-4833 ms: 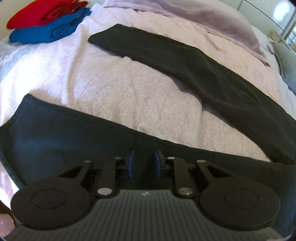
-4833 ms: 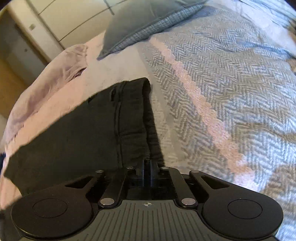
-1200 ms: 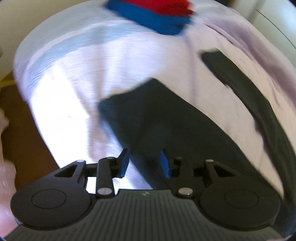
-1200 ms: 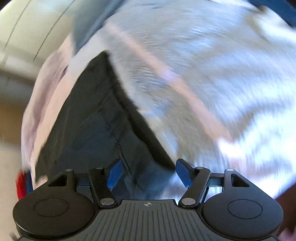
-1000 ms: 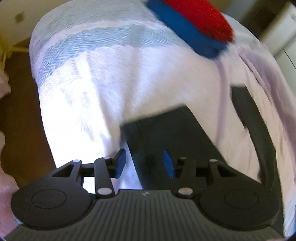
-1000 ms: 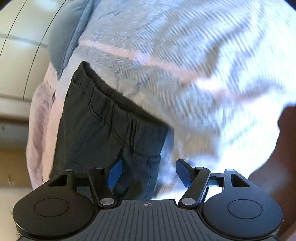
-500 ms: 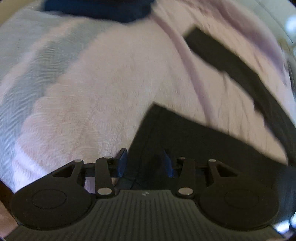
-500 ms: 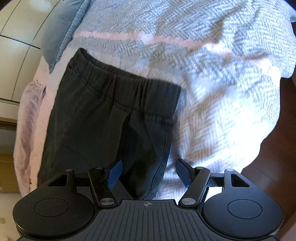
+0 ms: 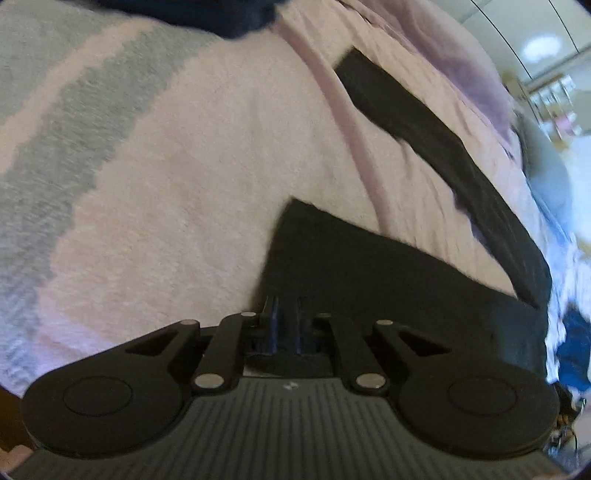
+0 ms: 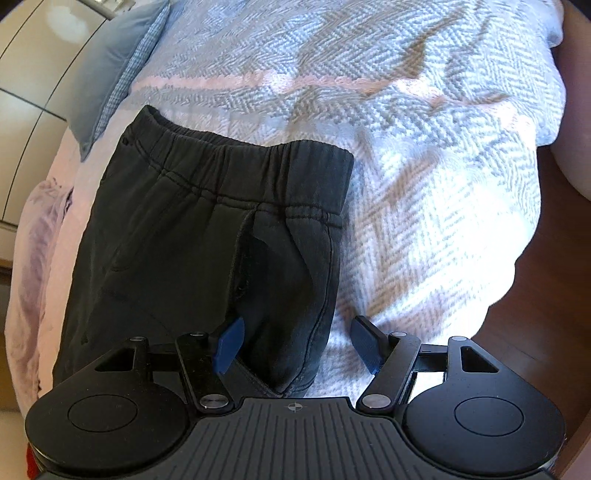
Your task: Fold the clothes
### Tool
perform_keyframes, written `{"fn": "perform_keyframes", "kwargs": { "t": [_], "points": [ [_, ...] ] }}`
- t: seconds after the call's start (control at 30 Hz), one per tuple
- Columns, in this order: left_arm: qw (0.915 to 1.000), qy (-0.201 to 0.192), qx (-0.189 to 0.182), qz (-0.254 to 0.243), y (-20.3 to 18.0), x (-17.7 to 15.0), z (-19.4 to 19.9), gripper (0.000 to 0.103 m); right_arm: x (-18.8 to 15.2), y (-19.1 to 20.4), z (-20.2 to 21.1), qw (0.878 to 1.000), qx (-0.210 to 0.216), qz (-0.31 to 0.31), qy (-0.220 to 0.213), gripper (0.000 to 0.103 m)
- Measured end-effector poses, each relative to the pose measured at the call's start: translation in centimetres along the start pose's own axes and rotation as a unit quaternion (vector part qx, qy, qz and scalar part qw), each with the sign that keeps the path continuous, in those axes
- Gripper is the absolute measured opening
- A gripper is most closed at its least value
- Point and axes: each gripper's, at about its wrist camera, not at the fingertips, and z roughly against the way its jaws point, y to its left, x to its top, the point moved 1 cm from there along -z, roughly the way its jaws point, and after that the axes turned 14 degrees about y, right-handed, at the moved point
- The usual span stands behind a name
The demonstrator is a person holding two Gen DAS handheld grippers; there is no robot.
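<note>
Black trousers (image 9: 369,266) lie flat on the bed. In the left wrist view the near leg's hem corner sits right at my left gripper (image 9: 286,321), whose jaws are closing tight on the cloth. The other leg (image 9: 424,133) stretches away to the upper right. In the right wrist view the elastic waistband (image 10: 258,162) and a hip pocket show. My right gripper (image 10: 297,345) stands open over the trousers' (image 10: 166,240) near side edge. That edge lies between the blue pads (image 10: 229,345), which are apart from it.
A dark blue folded garment (image 9: 221,14) lies at the far end of the pink bedspread (image 9: 166,184), with a lilac blanket (image 9: 424,48) behind. A blue pillow (image 10: 114,62) rests on the herringbone cover (image 10: 424,147). The bed's edge drops to the wooden floor (image 10: 554,332).
My left gripper rolled, slid onto the hem corner of the near leg, and its jaws came together on it. The right gripper drifted closer to the waistband side, still open.
</note>
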Motion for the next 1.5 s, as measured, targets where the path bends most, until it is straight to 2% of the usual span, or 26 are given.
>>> {"fn": "perform_keyframes", "kwargs": {
  "t": [0.07,0.13,0.2,0.33,0.47,0.53,0.63,0.67,0.7,0.73,0.8,0.9,1.03,1.1,1.27,1.4,1.5],
  "points": [
    [0.9997,0.007,0.023,-0.002,0.2,-0.2,-0.6,0.004,-0.2,0.0,0.0,1.0,-0.002,-0.003,-0.005,0.068],
    [0.9997,-0.006,0.023,0.008,0.9,-0.3,-0.4,0.006,-0.3,0.0,0.1,1.0,-0.003,-0.005,-0.007,0.068],
    [0.9999,-0.011,0.006,0.01,1.4,-0.5,-0.3,0.009,-0.5,0.0,0.1,1.0,-0.003,-0.006,-0.008,0.068],
    [0.9997,0.003,-0.022,-0.012,1.2,-0.8,-0.1,0.009,-0.8,-0.1,0.1,1.0,-0.005,-0.005,-0.015,0.068],
    [0.9981,0.005,-0.061,0.007,2.2,-1.2,0.6,0.01,-1.2,-0.2,0.0,1.0,-0.005,-0.009,-0.021,0.068],
    [0.9984,0.014,-0.055,0.01,2.6,-1.2,0.3,0.017,-1.3,-0.2,-0.1,1.0,-0.006,-0.011,-0.023,0.068],
    [0.9987,0.021,-0.046,-0.004,2.3,-1.1,0.0,0.02,-1.4,-0.2,-0.2,1.0,-0.006,-0.014,-0.025,0.068],
    [0.9987,0.023,-0.044,-0.01,2.2,-1.1,-0.1,0.02,-1.4,-0.2,-0.3,1.0,-0.007,-0.014,-0.025,0.068],
    [0.9987,0.024,-0.042,-0.015,2.0,-1.1,-0.2,0.004,-1.4,-0.2,-0.3,1.0,-0.008,-0.014,-0.024,0.068],
    [0.9982,0.004,-0.053,-0.027,1.8,-1.3,0.7,0.0,-1.4,-0.2,-0.3,1.0,-0.01,-0.012,-0.023,0.068],
    [0.9946,-0.042,-0.078,-0.053,1.4,-1.8,2.7,0.0,-1.4,-0.1,-0.3,1.0,-0.012,-0.009,-0.022,0.068],
    [0.9827,-0.112,-0.116,-0.091,0.8,-2.6,5.8,0.0,-1.4,-0.1,-0.3,1.0,-0.014,-0.004,-0.02,0.067],
    [0.9695,-0.171,-0.137,-0.109,3.9,-5.2,8.4,0.0,-1.4,-0.4,-0.2,1.0,-0.013,0.005,-0.016,0.067],
    [0.9857,-0.113,-0.069,-0.104,5.0,-5.9,5.6,0.001,-1.6,-0.6,-0.5,1.0,-0.015,0.015,-0.013,0.067],
    [0.9932,-0.096,-0.009,-0.066,5.4,-6.6,1.5,0.002,-1.8,-0.4,-0.7,0.999,-0.028,0.023,-0.001,0.067],
    [0.9918,-0.094,0.055,-0.066,4.4,-7.1,2.5,0.003,-1.9,0.5,0.1,0.997,-0.059,0.046,0.008,0.068],
    [0.9813,-0.129,0.143,-0.005,3.0,-7.6,4.6,0.002,-3.0,2.2,1.6,0.99,-0.112,0.075,-0.027,0.068]
  ]
}}
